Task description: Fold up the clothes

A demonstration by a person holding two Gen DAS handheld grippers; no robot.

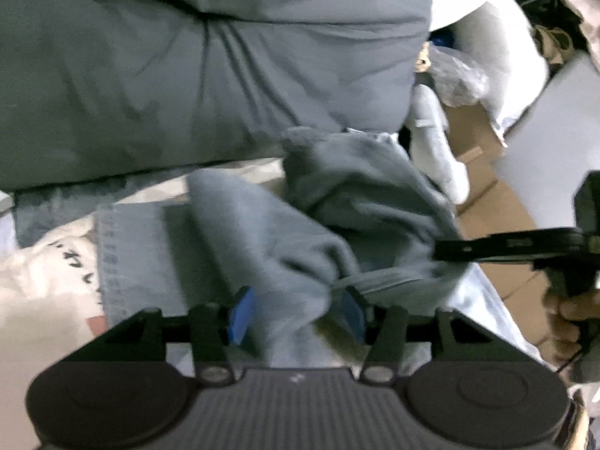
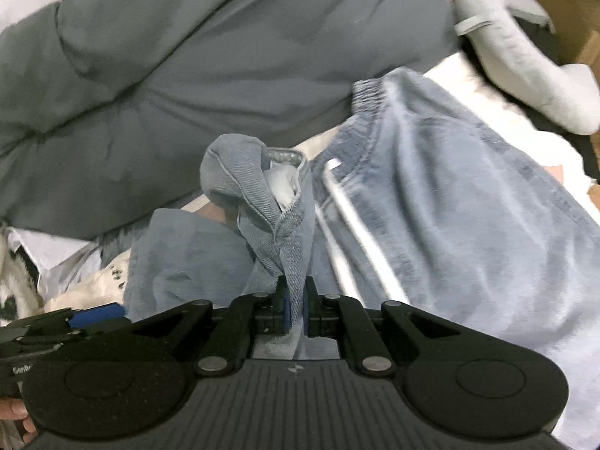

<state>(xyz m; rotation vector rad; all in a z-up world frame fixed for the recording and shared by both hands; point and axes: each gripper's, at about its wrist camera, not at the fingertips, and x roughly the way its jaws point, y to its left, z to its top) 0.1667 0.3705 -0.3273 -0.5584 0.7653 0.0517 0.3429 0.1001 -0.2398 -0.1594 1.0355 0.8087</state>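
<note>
A pair of light blue denim trousers (image 2: 450, 206) with an elastic waistband (image 2: 365, 93) and a white drawstring (image 2: 356, 232) lies crumpled on the bed. My right gripper (image 2: 296, 311) is shut on a raised fold of the denim near the fly. In the left wrist view it comes in from the right as the right gripper (image 1: 438, 251), pinching the fabric edge. My left gripper (image 1: 296, 315) stands open, its blue pads (image 1: 242, 315) wide apart with a bunch of the trousers (image 1: 300, 225) lying between them.
A big grey duvet (image 1: 187, 75) fills the far side. A white patterned sheet (image 1: 45, 262) shows at the left. A cardboard box (image 1: 487, 187) and a pale grey soft item (image 1: 431, 142) lie to the right. A hand (image 1: 570, 315) holds the right gripper.
</note>
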